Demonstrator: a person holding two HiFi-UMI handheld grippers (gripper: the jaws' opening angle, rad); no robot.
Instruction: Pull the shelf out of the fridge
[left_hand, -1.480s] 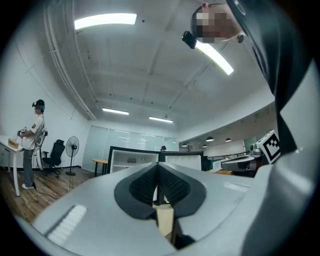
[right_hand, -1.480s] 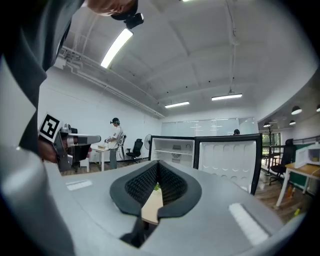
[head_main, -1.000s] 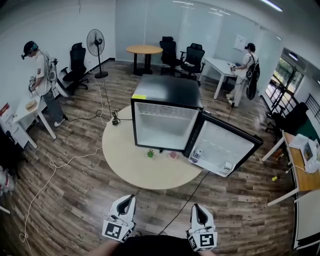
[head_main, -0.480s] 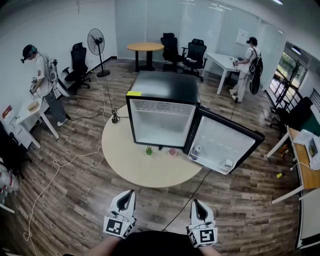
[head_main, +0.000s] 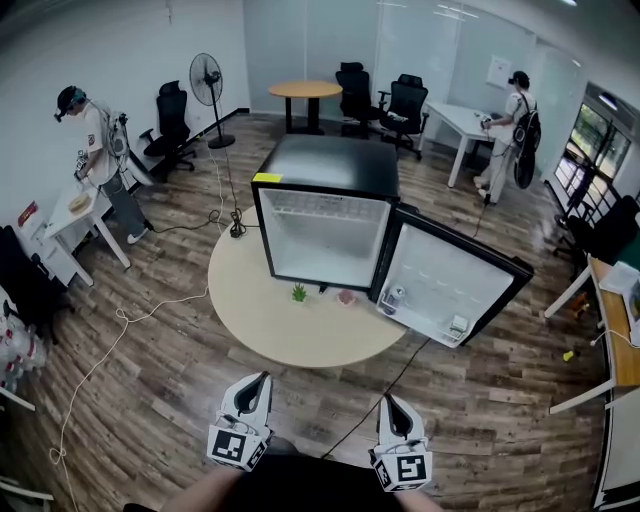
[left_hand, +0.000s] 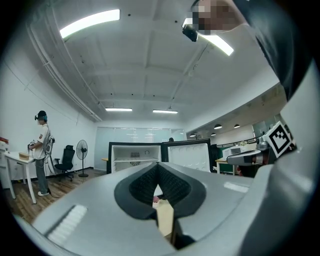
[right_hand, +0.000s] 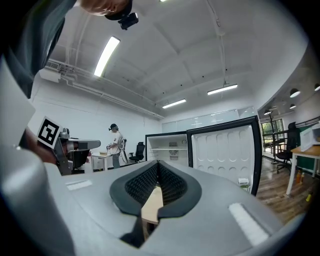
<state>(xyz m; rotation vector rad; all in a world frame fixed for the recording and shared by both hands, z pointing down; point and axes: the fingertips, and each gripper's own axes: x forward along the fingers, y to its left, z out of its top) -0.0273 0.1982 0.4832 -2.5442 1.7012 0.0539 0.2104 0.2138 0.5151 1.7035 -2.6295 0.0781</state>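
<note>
The left gripper (head_main: 260, 382) and the right gripper (head_main: 389, 402) are held side by side at the near edge, well short of the round desk (head_main: 250, 320), each with its fingers closed together on nothing. Farther off, the black fridge (head_main: 335, 165) is set on the desk with its door (head_main: 450, 285) swung open to the right, and the shelf (left_hand: 135, 160) is seen inside it, across the upper part of the compartment.

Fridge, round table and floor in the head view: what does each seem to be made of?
Fridge: black casing with a dull sheen, probably painted metal or plastic; white inner lining looks like moulded plastic, with pressed ovals on the door. Round table: pale, even matt top, likely laminate or light wood. Floor: brown planks with grain, wood or wood-look laminate.
</note>
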